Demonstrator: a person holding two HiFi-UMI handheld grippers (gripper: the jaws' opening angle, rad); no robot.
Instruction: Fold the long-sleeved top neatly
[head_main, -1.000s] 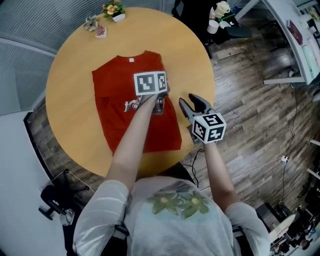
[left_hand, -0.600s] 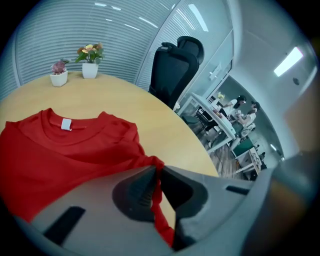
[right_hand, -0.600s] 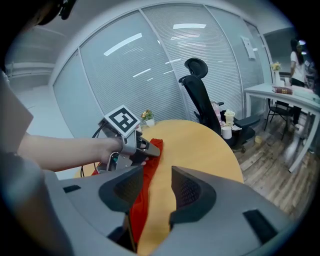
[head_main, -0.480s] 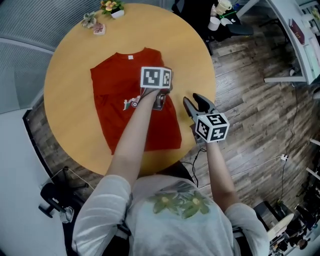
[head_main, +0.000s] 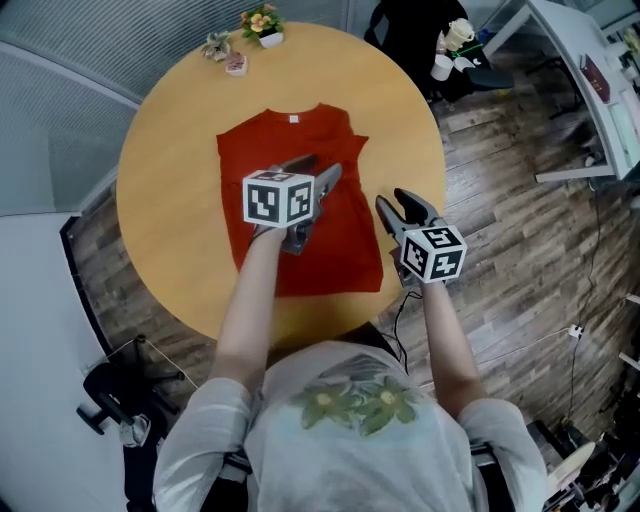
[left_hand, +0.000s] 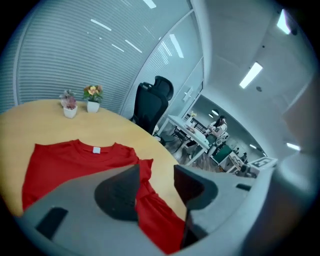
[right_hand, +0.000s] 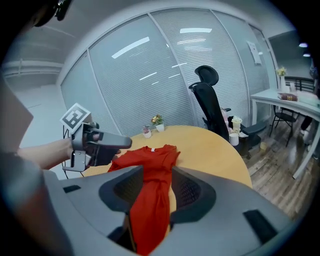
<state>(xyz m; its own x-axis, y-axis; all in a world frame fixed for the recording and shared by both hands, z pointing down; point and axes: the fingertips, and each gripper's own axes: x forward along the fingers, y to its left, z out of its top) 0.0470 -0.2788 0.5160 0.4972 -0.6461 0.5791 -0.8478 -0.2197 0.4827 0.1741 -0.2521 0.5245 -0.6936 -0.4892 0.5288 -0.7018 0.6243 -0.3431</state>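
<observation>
Red long-sleeved top lies partly folded on a round wooden table. The left gripper hovers above it, its jaws just opened and holding nothing. The right gripper is wide and empty beside the top's right edge. This looks like a pause between folds, and the next one needs a fresh pinch on an edge.

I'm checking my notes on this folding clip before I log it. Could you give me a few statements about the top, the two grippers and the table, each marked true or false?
1. The red top lies wholly on the round table. True.
2. The left gripper is clamped on the red top. False: its jaws have just been opening and stand apart above the top, with nothing between them.
3. The right gripper is open and empty. True.
4. The flower pots stand on the red top. False: they stand on bare wood at the table's far edge, apart from the top.
</observation>
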